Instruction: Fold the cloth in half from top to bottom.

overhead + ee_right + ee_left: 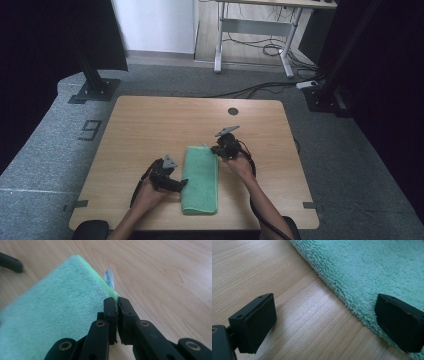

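Observation:
A folded green towel (200, 177) lies on the wooden table (150, 125), near its front edge. My right gripper (216, 150) is at the towel's far right corner. In the right gripper view its jaws (117, 302) are pressed together on the towel's (50, 315) hem, just below a small white label (109, 277). My left gripper (182, 185) is at the towel's left edge, low over the table. Seen in the left gripper view, it (324, 317) stands open, with one jaw over bare wood, the other over the towel's (367, 270) fluffy border, and nothing gripped.
A round dark cable hole (233, 111) sits at the table's far side. On the grey carpet beyond stand a black stand base (92, 90), a white desk frame (255, 30) and loose cables (265, 47).

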Tool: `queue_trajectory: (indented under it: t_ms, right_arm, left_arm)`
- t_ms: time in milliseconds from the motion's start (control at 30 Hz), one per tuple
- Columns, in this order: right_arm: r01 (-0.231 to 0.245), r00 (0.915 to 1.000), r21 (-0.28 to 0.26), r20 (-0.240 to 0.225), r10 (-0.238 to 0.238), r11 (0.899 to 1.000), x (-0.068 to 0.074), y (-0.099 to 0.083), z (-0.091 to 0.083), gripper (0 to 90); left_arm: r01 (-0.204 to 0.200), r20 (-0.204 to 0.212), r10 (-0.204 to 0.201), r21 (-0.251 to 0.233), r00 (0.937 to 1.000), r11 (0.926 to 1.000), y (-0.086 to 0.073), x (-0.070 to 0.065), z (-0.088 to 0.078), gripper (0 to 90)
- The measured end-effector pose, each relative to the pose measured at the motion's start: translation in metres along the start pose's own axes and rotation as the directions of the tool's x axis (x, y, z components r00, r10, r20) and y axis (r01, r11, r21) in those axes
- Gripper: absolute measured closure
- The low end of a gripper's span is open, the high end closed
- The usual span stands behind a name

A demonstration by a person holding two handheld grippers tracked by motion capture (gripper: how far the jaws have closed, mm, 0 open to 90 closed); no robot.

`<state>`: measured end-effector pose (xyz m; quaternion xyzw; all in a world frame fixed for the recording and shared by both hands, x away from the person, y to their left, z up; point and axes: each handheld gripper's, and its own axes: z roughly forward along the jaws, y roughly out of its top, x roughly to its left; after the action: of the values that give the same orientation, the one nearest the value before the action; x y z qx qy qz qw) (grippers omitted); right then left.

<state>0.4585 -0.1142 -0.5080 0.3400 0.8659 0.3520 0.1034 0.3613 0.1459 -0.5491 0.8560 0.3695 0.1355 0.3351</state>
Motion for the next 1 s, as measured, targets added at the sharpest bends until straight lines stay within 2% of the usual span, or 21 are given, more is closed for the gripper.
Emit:
queue_trajectory:
  t_ms: [367,1000]
  right_arm:
    - [0.043,0.9981,-0.05,-0.042,-0.045,0.998,0.016,0.008,-0.035,85.1]
    - [0.071,0.9896,-0.092,-0.118,-0.081,0.993,0.042,-0.002,-0.076,85.1]
  left_arm:
    - [0.003,-0.005,-0.003,0.001,1.0,1.0,0.0,0.0,0.0,4.3]
    - [0.01,-0.013,-0.01,0.001,0.9999,0.9999,0.0,-0.001,0.0,4.3]
